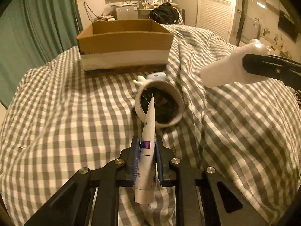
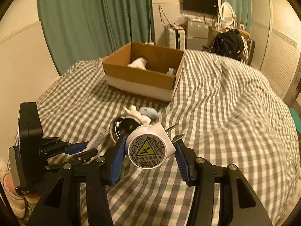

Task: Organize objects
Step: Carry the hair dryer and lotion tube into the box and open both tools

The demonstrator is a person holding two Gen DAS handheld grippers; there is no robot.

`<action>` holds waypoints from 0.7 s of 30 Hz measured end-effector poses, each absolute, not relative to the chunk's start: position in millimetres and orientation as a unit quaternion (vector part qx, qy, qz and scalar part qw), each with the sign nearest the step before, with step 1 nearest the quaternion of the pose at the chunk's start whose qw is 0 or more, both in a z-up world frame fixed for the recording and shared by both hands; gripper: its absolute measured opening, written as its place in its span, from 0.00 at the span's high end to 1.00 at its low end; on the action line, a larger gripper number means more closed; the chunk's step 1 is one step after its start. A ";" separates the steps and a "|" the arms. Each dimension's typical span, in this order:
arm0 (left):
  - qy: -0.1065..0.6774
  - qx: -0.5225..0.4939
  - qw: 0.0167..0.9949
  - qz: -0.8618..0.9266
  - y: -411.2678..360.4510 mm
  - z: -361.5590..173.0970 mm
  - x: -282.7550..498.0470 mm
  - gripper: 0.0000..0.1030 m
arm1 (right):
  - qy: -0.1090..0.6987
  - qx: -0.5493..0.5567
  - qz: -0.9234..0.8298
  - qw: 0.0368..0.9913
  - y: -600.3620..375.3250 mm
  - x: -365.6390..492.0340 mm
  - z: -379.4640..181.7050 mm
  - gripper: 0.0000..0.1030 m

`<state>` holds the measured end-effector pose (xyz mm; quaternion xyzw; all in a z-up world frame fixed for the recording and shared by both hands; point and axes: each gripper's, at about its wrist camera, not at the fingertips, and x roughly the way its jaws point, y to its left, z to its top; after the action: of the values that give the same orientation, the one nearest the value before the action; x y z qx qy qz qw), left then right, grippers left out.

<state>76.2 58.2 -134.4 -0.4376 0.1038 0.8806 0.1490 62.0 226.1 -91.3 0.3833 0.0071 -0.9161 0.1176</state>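
My left gripper (image 1: 147,145) is shut on a white tube with a purple label (image 1: 147,141), held above the checked bedcover; it also shows in the right wrist view (image 2: 80,148). My right gripper (image 2: 150,146) is shut on a white plug adapter (image 2: 150,147) with a yellow warning label and two metal prongs; it shows in the left wrist view (image 1: 231,69) at right. An open cardboard box (image 1: 124,41) (image 2: 143,75) stands further back on the bed, holding a white object (image 2: 138,63). A white cup (image 1: 160,106) (image 2: 123,129) lies on its side.
A small white figure (image 2: 135,113) and a pale blue case (image 2: 149,113) lie beside the cup. The grey checked bedcover (image 1: 65,113) is rumpled, with a high fold at right (image 1: 188,60). Green curtains (image 2: 94,18) hang behind; furniture and a black bag (image 2: 228,42) stand at the back.
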 end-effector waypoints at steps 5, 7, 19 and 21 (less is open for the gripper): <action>0.089 -0.421 0.141 0.891 45.9 -111.7 70.8 0.84 | 0.011 0.367 -0.923 0.119 227.0 66.9 -76.4 0.51; 0.084 -0.416 0.138 0.895 41.6 -102.3 66.8 0.84 | 0.013 0.359 -0.926 0.119 227.7 66.7 -69.2 0.51; 0.079 -0.364 0.122 0.920 34.3 -29.5 6.3 0.84 | 0.043 0.295 -0.945 0.133 221.5 37.3 -10.6 0.51; 0.081 -0.358 0.122 0.922 36.4 -20.3 -5.5 0.84 | 0.044 0.287 -0.947 0.135 219.3 26.2 -1.4 0.51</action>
<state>-5.5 36.4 -20.3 -0.3585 0.0814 0.9219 0.1222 26.2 219.3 -1.4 0.2870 0.0439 -0.9474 0.1348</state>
